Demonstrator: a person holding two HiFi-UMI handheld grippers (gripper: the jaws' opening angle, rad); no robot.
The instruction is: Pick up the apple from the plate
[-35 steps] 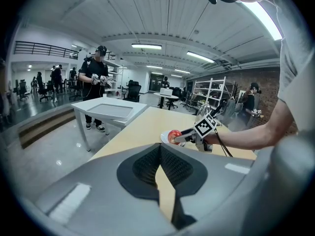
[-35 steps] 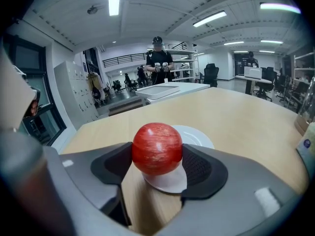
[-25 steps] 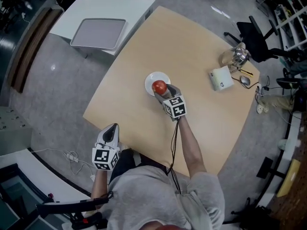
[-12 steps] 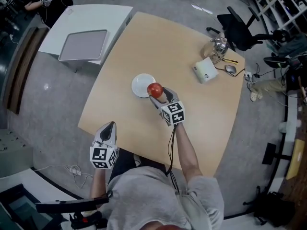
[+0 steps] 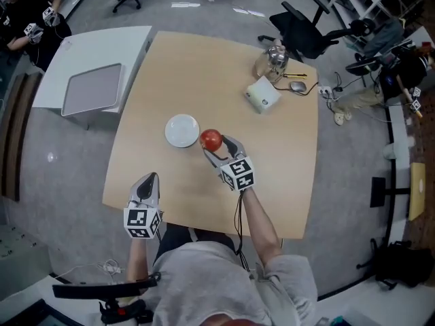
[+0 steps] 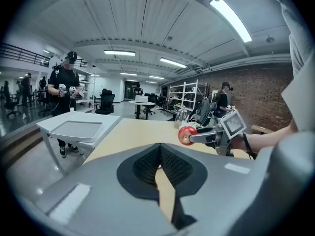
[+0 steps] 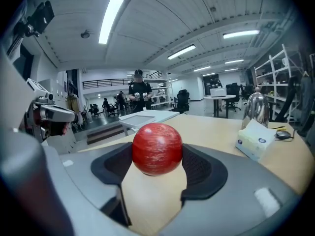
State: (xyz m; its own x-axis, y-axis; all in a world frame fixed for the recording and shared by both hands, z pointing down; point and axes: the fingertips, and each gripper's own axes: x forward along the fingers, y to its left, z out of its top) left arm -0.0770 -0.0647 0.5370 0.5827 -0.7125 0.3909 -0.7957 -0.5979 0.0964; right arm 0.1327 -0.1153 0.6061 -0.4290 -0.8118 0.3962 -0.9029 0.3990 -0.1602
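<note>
**Apple held beside the plate**

The tan table [image 5: 272, 168] is seen from above. At its near edge the left gripper [image 5: 148, 182] is held with jaws closed on nothing. The right gripper [image 5: 219, 148] is clamped, jaws wide, on the apple [image 5: 211, 139]. Print on the tissue box [image 5: 262, 93] is too small to be read. The apple is raised just beside the white plate [image 5: 181, 130]. It is round, so no long axis or stem direction can be told.

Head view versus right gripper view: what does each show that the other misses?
Only the head view shows the white plate, bare, with the apple off it. Only the right gripper view shows the right gripper with its pads pressing the apple's sides. Both show the apple, the tissue box and the kettle.
</note>
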